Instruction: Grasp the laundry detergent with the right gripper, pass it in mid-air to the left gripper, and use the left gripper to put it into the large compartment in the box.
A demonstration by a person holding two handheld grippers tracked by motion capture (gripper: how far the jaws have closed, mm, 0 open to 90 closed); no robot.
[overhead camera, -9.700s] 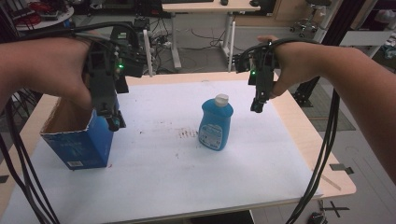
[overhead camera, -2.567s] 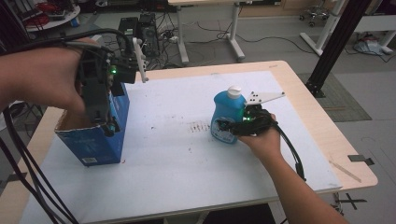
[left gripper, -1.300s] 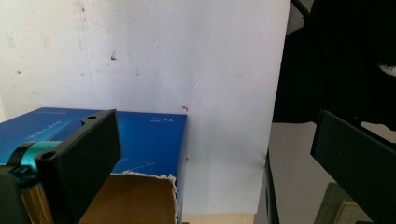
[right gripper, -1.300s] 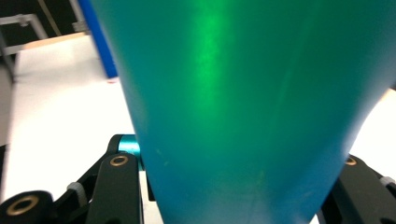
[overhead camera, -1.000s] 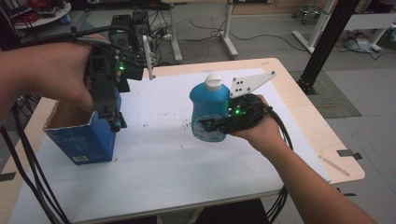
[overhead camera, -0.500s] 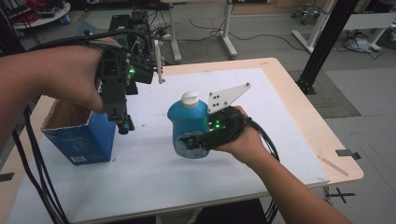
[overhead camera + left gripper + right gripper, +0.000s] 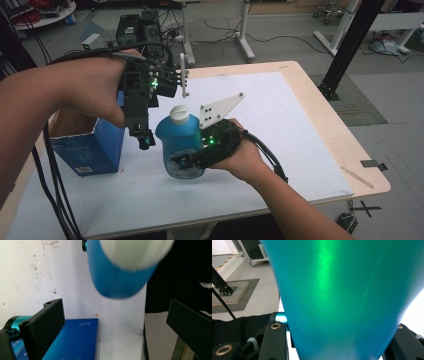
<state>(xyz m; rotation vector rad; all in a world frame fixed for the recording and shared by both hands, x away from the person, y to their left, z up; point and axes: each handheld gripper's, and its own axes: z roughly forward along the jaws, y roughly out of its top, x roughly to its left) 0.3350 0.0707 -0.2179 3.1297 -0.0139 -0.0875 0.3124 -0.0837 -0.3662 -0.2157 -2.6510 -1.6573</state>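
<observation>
1. Blue bottle [image 7: 179,150], one, white cap [image 7: 179,114]. Centre of the high view, upright, its body between the jaws of the right hand-held gripper. It looks raised off the tabletop, though its base is hard to judge. In the left gripper view its cap [image 7: 135,252] sits blurred at the top of the frame; in the right gripper view its blue body [image 7: 342,297] stands close between the two jaws.

2. Right hand-held gripper [image 7: 192,160], one, pinching the blue bottle low on its body from the right side of the frame. A grey three-cornered plate [image 7: 217,108] stands above it; a green light glows on its housing.

3. Left hand-held gripper [image 7: 144,140], one, left of centre in the high view, pointing down just beside the bottle's left shoulder. Jaws spread wide and empty (the left gripper view shows one at each lower corner).

4. Blue box [image 7: 90,145], one, open-topped, at the left of the tabletop. Its blue face [image 7: 72,340] shows at the lower left of the left gripper view.

5. Tabletop [image 7: 310,120], one, wood-edged, under a white sheet [image 7: 280,130] with faint marks.

6. Hands, two: left [image 7: 95,82] over the box, right [image 7: 245,160] entering from the lower right.
</observation>
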